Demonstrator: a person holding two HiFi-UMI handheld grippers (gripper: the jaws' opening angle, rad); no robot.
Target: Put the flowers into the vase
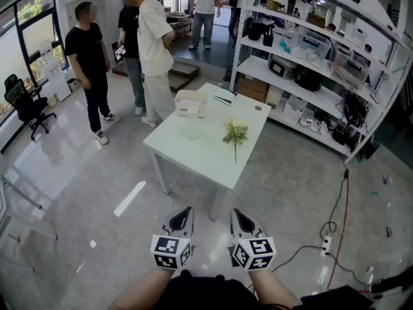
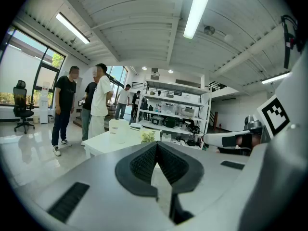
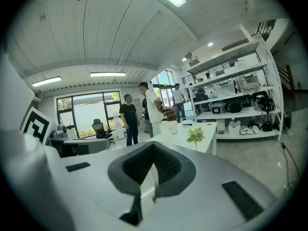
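Judging the risk: the flowers [image 1: 235, 133] lie flat on the white table [image 1: 206, 159], just right of the clear vase [image 1: 191, 124], so a pinch on the thin stem may slip or crush it. A knock at the rim could tip the vase. Left gripper [image 1: 186, 210] and right gripper [image 1: 237, 213] hang low, side by side, well short of the table, aimed slightly down, jaws closed, empty.

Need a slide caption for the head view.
Left gripper and right gripper, shut, face a table with flowers and vase.
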